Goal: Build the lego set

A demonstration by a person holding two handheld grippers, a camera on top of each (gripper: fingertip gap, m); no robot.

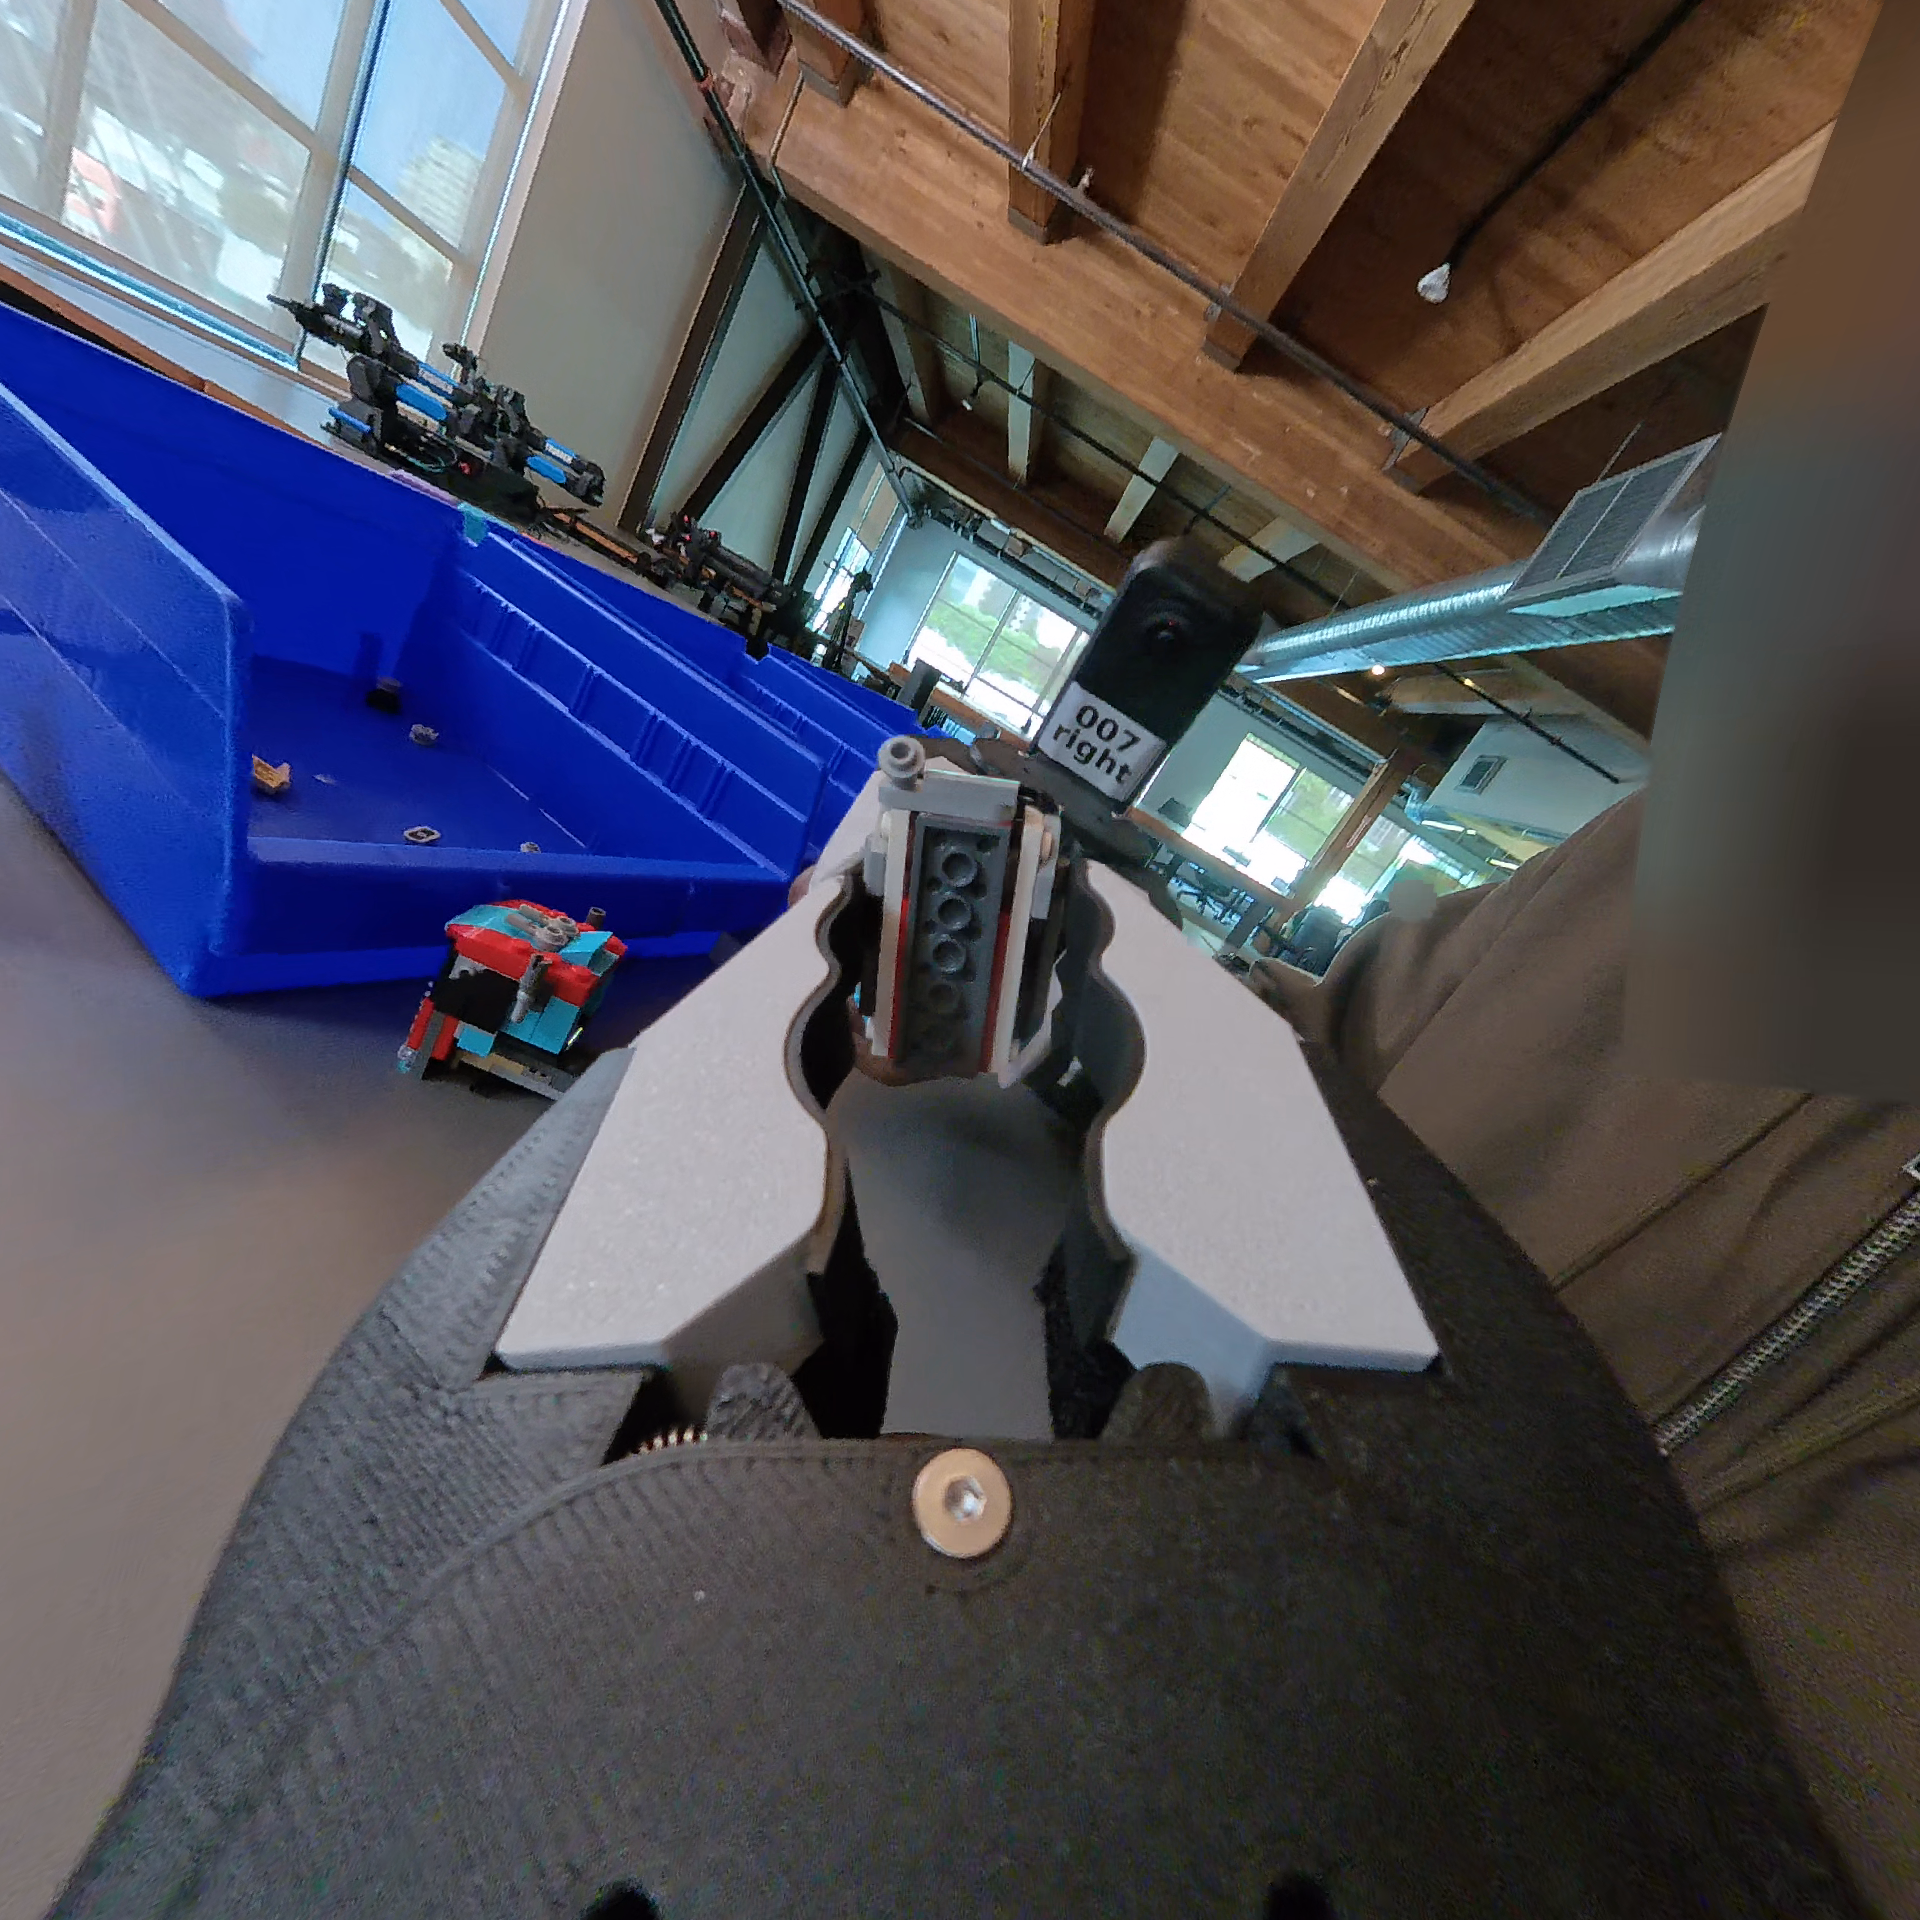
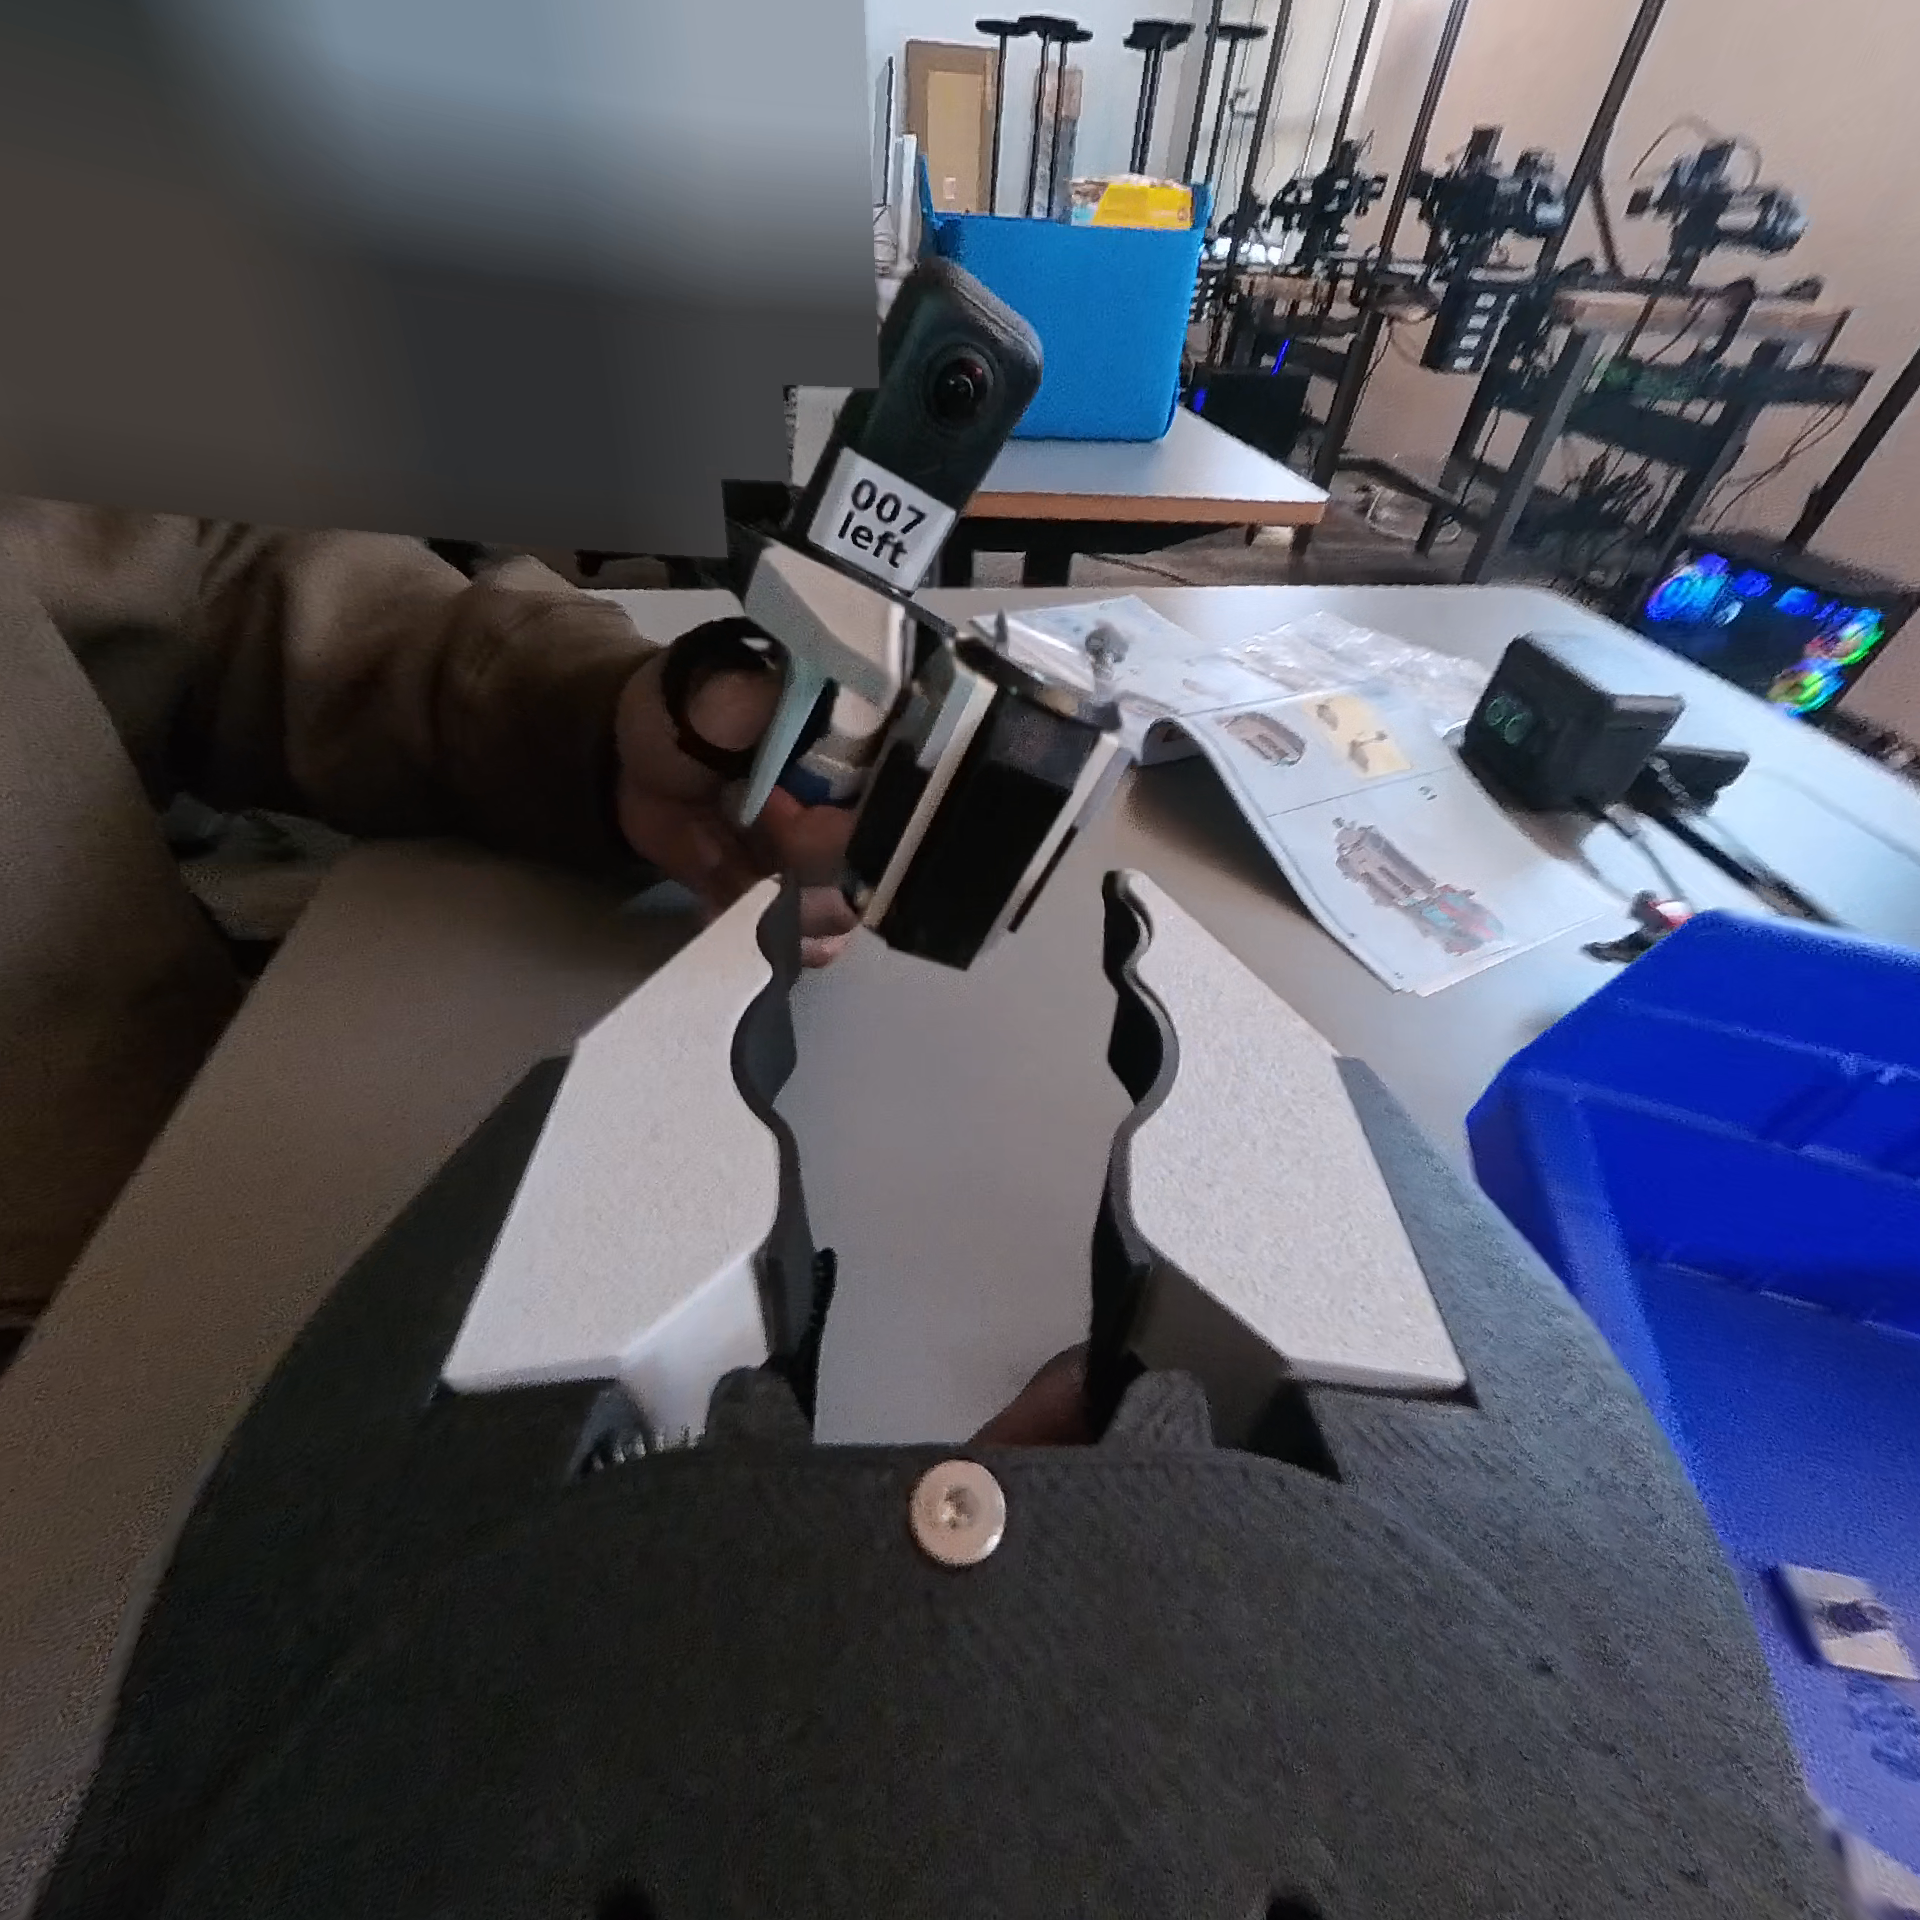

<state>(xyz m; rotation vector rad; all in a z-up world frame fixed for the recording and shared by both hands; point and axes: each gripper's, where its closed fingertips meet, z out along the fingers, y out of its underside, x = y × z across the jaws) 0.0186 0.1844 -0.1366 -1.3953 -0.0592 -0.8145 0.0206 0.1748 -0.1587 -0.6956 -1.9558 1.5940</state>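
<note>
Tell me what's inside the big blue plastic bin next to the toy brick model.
The big blue plastic bin holds a few small loose brick pieces scattered on its floor. Its near wall hides the closest strip.

daylit through bright windows (image 1: 208, 156), wide-angle warp, slight motion blur.

A grey, white and red brick assembly (image 1: 951, 935) sits upright, clamped in the left gripper (image 1: 961, 966).

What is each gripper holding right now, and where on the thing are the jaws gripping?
The left gripper clamps a toy brick block by its two white side faces. The right gripper is open, holding nothing.
</note>
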